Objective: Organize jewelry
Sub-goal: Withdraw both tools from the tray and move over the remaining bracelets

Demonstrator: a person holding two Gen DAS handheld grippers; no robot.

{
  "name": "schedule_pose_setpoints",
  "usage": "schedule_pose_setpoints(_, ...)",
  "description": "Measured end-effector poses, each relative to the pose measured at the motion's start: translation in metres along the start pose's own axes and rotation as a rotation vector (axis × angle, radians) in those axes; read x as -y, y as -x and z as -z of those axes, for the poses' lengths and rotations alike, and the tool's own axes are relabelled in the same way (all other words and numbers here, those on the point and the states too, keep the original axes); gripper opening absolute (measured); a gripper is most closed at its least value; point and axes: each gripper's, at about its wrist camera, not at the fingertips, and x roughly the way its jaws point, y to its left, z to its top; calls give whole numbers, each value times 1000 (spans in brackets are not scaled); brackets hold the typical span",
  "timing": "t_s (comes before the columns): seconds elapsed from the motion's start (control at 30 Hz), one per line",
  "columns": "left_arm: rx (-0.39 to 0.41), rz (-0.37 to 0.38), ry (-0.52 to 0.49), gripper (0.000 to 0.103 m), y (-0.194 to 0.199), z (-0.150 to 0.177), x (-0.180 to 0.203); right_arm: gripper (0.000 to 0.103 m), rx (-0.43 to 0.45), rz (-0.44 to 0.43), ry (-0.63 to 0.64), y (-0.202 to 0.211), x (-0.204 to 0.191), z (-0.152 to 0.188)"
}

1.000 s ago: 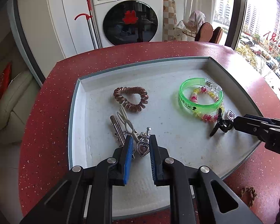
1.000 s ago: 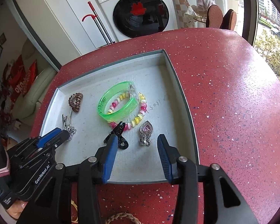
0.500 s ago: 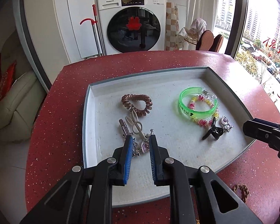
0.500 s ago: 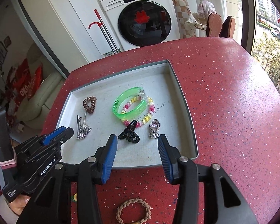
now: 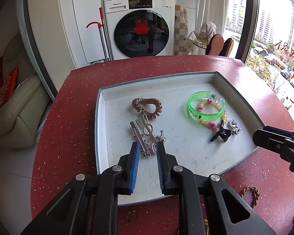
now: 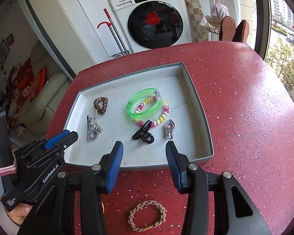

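Note:
A shallow white tray (image 5: 99, 129) (image 6: 204, 117) on the red table holds the jewelry. At its left lie a brown spiral hair tie (image 5: 147, 105) (image 6: 101, 105) and a cluster of silver clips with a heart charm (image 5: 145, 137) (image 6: 92, 129). At its right a green bangle (image 5: 205, 105) (image 6: 145, 105) overlaps a pink-and-yellow bead bracelet (image 5: 209, 124) (image 6: 162, 115), beside a black claw clip (image 5: 220, 134) (image 6: 143, 133) and a silver heart pendant (image 5: 234, 126) (image 6: 169, 129). My left gripper (image 5: 148, 145) (image 6: 68, 135) hovers just short of the silver cluster, jaws narrowly apart and holding nothing. My right gripper (image 6: 144, 145) (image 5: 264, 135) stands open over the tray's near edge.
A braided beige hair tie (image 6: 147, 215) (image 5: 249, 193) lies on the red speckled table (image 6: 245, 117) in front of the tray. A washing machine (image 5: 139, 25), a red-handled mop and a sofa stand beyond the table. A hand (image 6: 19, 213) holds the left gripper.
Both grippers have drawn back and up from the tray. The left one has left the silver cluster and the right one the black claw clip. All pieces stay in place.

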Motion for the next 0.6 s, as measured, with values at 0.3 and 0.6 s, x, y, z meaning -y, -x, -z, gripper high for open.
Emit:
schedule_pose_setpoints(0.3,-5,-18,-8,41,4,4,-1,49,-3,3,-1,1,1,2)
schedule_pose_setpoints(0.6,73,-43,-9,103,24,8,-3,77,22,16,29,11,-8,9)
